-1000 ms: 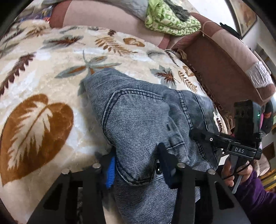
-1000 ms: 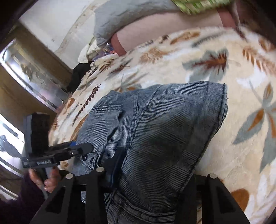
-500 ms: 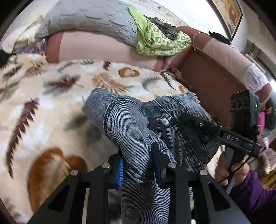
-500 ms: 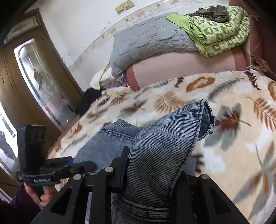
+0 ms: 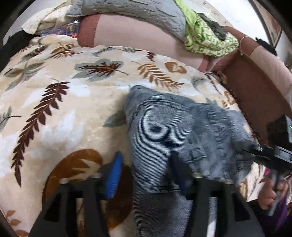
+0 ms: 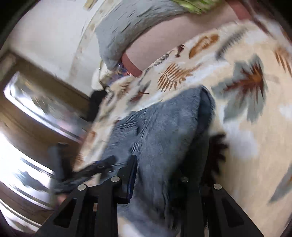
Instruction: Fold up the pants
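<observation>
1. On the cream plush blanket with brown and grey leaf print (image 5: 73,102) lies the folded pair of blue-grey denim pants (image 5: 175,131), bunched near the brown sofa armrest (image 5: 255,94).
2. Left gripper (image 5: 146,175): jaws spread wide; denim sits between them, clear of the blue-padded left finger (image 5: 115,175); contact with the other finger cannot be determined.
3. Right gripper (image 6: 167,175): jaws parted with pants fabric (image 6: 164,131) between them; motion blur prevents confirming any grip.
4. Behind the blanket: a grey quilted cushion (image 5: 131,11) and a green patterned cloth (image 5: 206,40).
</observation>
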`<state>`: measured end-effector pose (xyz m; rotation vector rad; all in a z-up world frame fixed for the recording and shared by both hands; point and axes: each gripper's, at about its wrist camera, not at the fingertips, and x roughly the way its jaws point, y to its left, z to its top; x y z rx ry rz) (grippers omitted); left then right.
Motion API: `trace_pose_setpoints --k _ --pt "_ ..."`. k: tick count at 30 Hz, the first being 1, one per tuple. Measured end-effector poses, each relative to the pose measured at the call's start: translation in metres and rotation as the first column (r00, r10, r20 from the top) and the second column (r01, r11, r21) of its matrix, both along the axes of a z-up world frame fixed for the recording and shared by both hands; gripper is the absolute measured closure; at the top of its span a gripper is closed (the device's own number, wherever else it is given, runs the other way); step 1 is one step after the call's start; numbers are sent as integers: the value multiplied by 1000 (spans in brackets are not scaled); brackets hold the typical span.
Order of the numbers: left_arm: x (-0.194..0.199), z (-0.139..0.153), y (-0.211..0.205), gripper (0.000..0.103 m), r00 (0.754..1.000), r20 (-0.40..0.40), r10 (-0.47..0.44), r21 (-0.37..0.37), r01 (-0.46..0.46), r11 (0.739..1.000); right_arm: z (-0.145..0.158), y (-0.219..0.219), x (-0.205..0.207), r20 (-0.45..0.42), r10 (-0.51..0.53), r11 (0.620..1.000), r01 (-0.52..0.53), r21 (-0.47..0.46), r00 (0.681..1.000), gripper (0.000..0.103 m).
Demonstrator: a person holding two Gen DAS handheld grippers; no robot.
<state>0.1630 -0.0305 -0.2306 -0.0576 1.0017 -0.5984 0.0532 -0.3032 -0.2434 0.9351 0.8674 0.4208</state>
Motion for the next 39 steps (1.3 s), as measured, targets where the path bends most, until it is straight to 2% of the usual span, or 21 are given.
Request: trace_pose_setpoints --k 2,4,5,6,8,10,12,13,14,15,16,18,19,20,21,24,27,33,37,38,39 --pt "3 -3 3 35 1000 -18 1 -22 -2 1000 -9 -2 -15 -45 -25 999 27 42 999 72" --pt "8 -7 5 24 999 -46 29 -33 -30 999 -16 -1 -23 -92 -45 999 45 -7 995 72" --pt "9 -8 8 24 998 -58 37 -45 -40 998 -20 -1 -24 -122 -50 999 47 -27 991 64" --pt "11 -9 10 24 996 -80 36 -68 -42 997 -23 -3 -25 -153 -53 998 47 -42 987 46" --pt "11 -11 13 24 993 -111 29 -111 -42 993 -22 -1 -26 -159 -59 993 43 -106 986 21" --pt "12 -13 11 24 989 -148 -4 -155 -20 988 -26 5 -21 -170 -22 993 1 -121 985 13" --pt "11 -14 5 24 987 -154 -42 -173 15 985 -42 9 -14 -195 2 999 -10 -35 981 10" --pt "8 -13 2 24 988 -146 -56 -172 31 985 -43 9 -12 -181 -9 1000 5 -25 984 10" --pt "6 -12 -1 29 988 -138 -72 -173 47 984 -42 15 -7 -158 26 1000 -27 -5 987 10" --pt "4 -11 -6 37 987 -127 -98 -176 75 982 -42 21 -3 -146 55 998 -54 14 988 13" --pt "1 -11 -8 48 987 -120 -107 -166 87 982 -44 27 1 -145 66 998 -65 16 987 16" --pt "-2 -10 -14 53 990 -84 -110 -119 99 988 -47 38 7 -154 79 996 -84 -32 985 44" --pt "-2 -9 -13 61 990 -77 -115 -119 105 987 -46 40 8 -152 71 996 -78 -39 986 48" --pt "-2 -8 -12 67 991 -75 -114 -131 103 986 -44 40 7 -143 60 997 -65 -35 988 57" --pt "-2 -6 -10 69 991 -71 -112 -146 101 984 -37 42 7 -117 42 997 -49 -57 992 62" --pt "-6 1 -13 75 993 -22 -117 -127 113 985 -9 60 3 -27 41 973 -46 -225 999 65" --pt "-13 16 -21 76 990 51 -128 -97 133 986 14 67 2 57 45 954 -26 -298 997 66" --pt "3 45 -29 76 989 135 -56 -130 74 989 35 40 29 145 -16 941 64 -331 989 66" --pt "33 36 -42 75 992 127 17 -80 -7 997 21 27 65 116 -30 945 66 -322 993 66" --pt "41 27 -44 74 994 99 35 -61 -29 998 11 24 73 89 -34 944 62 -324 995 65" --pt "50 12 -46 74 997 49 57 -24 -56 998 -6 22 84 22 -27 946 33 -322 999 60"
